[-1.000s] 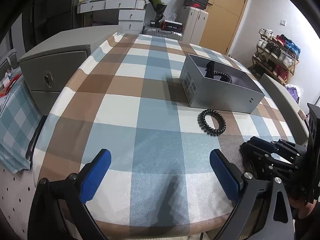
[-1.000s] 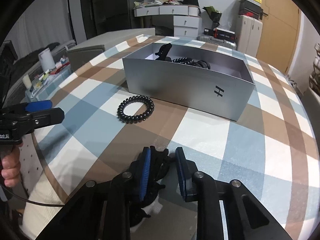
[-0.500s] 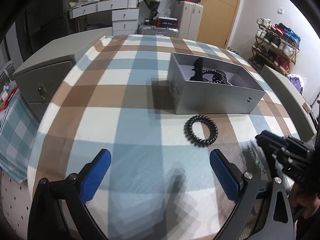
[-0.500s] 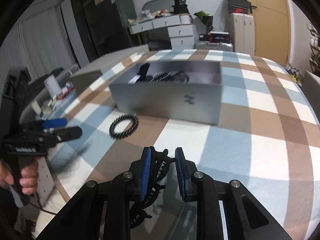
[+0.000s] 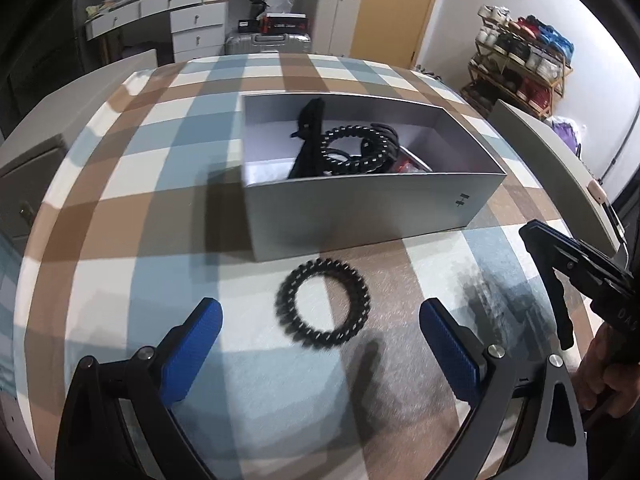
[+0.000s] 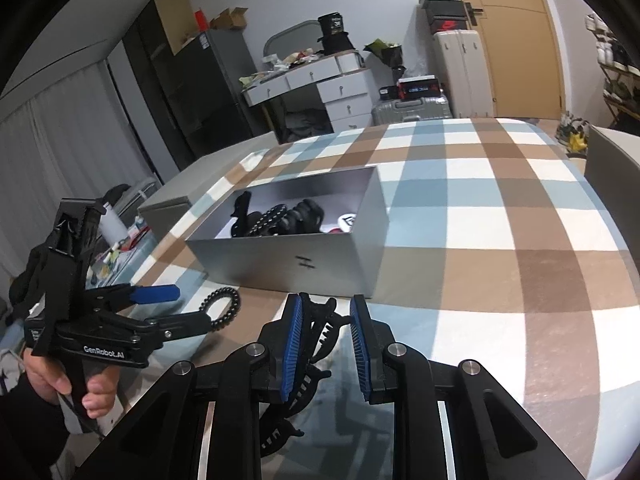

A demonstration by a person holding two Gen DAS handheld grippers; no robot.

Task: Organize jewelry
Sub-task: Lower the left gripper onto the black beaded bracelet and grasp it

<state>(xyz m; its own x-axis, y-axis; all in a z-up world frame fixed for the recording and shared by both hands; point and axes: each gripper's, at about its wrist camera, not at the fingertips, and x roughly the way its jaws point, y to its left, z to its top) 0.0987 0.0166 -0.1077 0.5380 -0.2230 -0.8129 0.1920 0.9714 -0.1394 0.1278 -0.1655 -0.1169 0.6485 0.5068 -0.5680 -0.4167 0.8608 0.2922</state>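
Observation:
A black coiled hair tie [image 5: 323, 307] lies on the checked tablecloth in front of a grey open box [image 5: 360, 216]. My left gripper [image 5: 320, 344] is open, its blue pads on either side of the hair tie, just short of it. The box holds a black clip and another coiled tie [image 5: 356, 148]. My right gripper [image 6: 326, 344] is shut on a black claw hair clip [image 6: 316, 332] and holds it above the table, near the box's [image 6: 296, 256] front wall. The hair tie also shows in the right wrist view [image 6: 224, 308].
The round table with its checked cloth [image 5: 140, 184] fills both views. A grey cabinet [image 6: 188, 184] stands at the table's left. A shoe rack [image 5: 520, 60] and white drawers [image 5: 192, 28] stand behind, off the table.
My left gripper has moved forward and right until its open pads flank the hair tie. My right gripper has lifted the claw clip off the table and swung toward the box.

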